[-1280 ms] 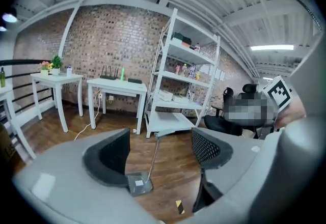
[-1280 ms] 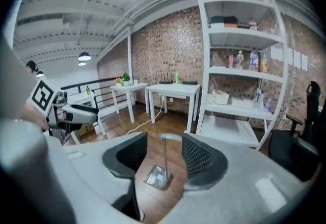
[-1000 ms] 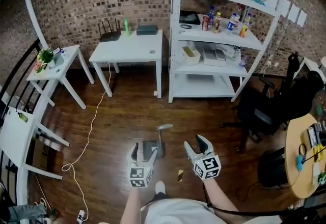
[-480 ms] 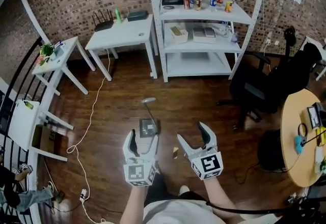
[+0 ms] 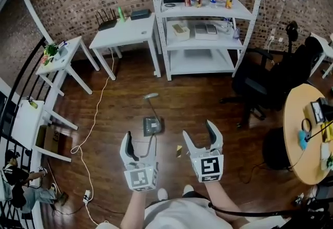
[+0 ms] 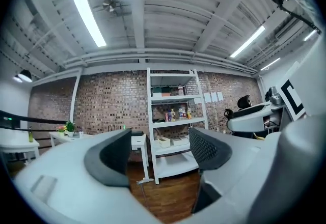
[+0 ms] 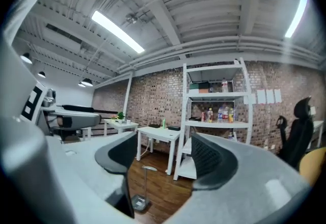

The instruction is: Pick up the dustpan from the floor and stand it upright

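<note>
The dustpan (image 5: 152, 126) stands on the wooden floor, its grey pan down and its thin handle (image 5: 151, 97) rising from it. Neither gripper touches it. My left gripper (image 5: 140, 142) hangs just on the near side of it, jaws apart with nothing between them. Further right, my right gripper (image 5: 200, 137) is open and empty too. In the left gripper view the handle (image 6: 144, 181) shows low between the pads of the left gripper (image 6: 160, 154). The right gripper view has the whole dustpan (image 7: 140, 200) between the pads of the right gripper (image 7: 163, 159).
A white shelf unit (image 5: 197, 20) and a white table (image 5: 125, 33) stand against the brick wall. White side tables (image 5: 62, 61) line the left. A white cable (image 5: 93, 124) crosses the floor. A black chair (image 5: 270, 82) and round wooden table (image 5: 307, 139) are at right. A small yellowish scrap (image 5: 178, 151) lies beside the dustpan.
Both grippers have drawn back from the dustpan toward me and risen. The dustpan stays standing by itself, now farther ahead of the left gripper.
</note>
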A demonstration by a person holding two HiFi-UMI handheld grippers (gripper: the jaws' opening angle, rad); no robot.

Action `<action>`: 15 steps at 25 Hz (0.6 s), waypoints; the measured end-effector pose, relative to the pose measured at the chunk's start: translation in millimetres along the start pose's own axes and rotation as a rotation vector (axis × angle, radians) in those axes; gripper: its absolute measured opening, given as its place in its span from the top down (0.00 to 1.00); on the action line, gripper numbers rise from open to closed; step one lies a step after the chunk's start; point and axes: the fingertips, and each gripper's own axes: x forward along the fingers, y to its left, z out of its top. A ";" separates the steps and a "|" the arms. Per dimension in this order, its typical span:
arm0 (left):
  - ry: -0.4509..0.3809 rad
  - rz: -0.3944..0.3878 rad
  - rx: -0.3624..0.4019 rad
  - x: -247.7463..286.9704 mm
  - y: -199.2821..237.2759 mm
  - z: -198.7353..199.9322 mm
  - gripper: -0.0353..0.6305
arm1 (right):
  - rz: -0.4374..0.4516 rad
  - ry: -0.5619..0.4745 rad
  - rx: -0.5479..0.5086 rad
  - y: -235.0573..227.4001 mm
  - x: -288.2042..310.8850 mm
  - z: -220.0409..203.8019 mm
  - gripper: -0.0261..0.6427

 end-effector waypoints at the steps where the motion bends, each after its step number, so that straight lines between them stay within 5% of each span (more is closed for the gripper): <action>1: -0.002 0.007 -0.007 -0.6 5.1 1.5 0.40 | -0.040 -0.001 -0.019 -2.0 -0.1 2.7 0.49; 7: 0.003 0.034 0.002 -20.8 43.4 19.4 0.38 | -0.088 -0.042 0.037 24.7 9.3 22.2 0.49; 15: 0.014 0.072 -0.057 -62.9 111.6 -0.5 0.39 | -0.011 -0.015 0.008 116.2 17.1 27.0 0.49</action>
